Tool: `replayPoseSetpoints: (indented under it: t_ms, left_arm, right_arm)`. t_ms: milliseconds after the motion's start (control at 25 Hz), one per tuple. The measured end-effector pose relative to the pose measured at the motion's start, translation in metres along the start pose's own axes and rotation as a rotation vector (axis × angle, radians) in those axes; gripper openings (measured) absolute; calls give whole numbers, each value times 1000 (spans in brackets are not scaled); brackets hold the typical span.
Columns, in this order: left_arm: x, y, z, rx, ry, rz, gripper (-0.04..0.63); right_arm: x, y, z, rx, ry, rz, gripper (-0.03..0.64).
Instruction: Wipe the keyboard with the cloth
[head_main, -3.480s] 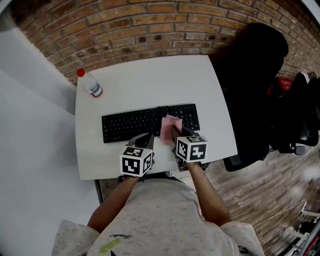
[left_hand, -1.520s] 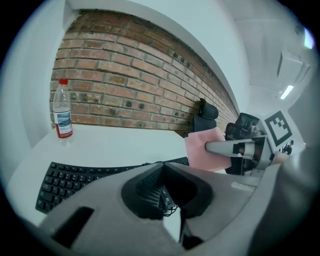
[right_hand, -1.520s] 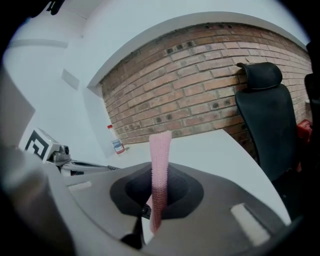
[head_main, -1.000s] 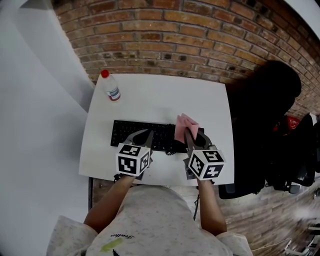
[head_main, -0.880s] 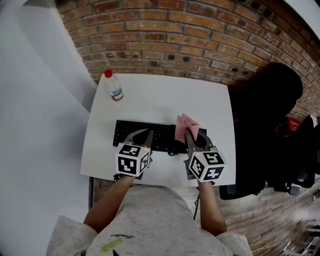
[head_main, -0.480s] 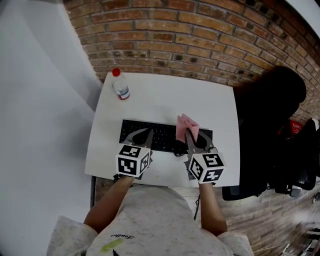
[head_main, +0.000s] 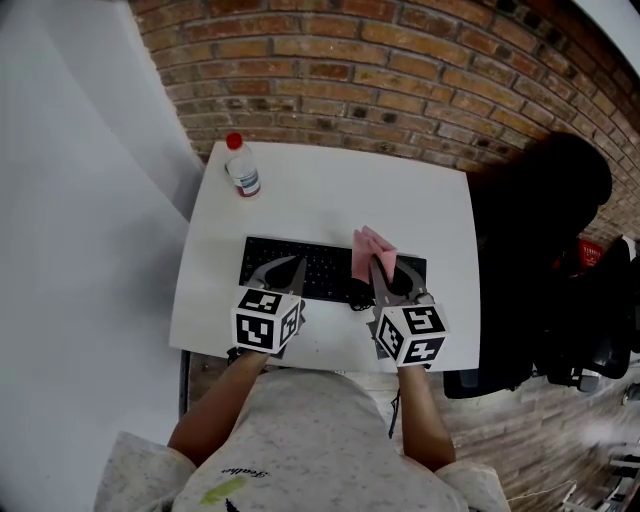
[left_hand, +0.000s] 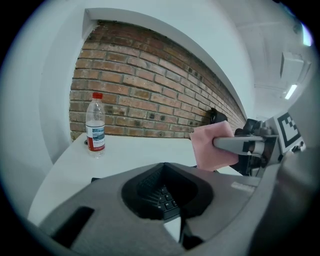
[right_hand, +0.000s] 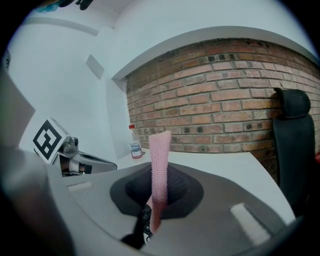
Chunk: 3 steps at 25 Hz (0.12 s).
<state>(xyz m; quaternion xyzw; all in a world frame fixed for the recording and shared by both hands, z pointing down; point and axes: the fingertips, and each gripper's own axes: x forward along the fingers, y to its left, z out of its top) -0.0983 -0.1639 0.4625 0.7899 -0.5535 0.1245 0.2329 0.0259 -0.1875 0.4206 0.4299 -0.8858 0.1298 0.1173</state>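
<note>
Pink cloth (head_main: 372, 250) is held pinched in the closed jaws of the right gripper (head_main: 383, 278) and stands up from them, over the right end of the black keyboard (head_main: 318, 268), which lies near the table's (head_main: 330, 190) front edge. The left gripper (head_main: 283, 270), jaws pressed together on nothing, is held over the keyboard's left half, apart from the cloth.

Water bottle (head_main: 241, 172) upright on white table (head_main: 330, 200) — brick wall (head_main: 400, 70) behind.

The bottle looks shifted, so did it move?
No. The bottle stays by the table's far left corner; only the view shifted.
</note>
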Motion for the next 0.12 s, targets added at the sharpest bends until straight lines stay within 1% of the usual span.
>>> replayPoseSetpoints:
  t_ms: [120]
  left_arm:
    - [1, -1, -1, -3, 3, -2, -5]
  right_arm:
    - [0, 0, 0, -4, 4, 2, 20]
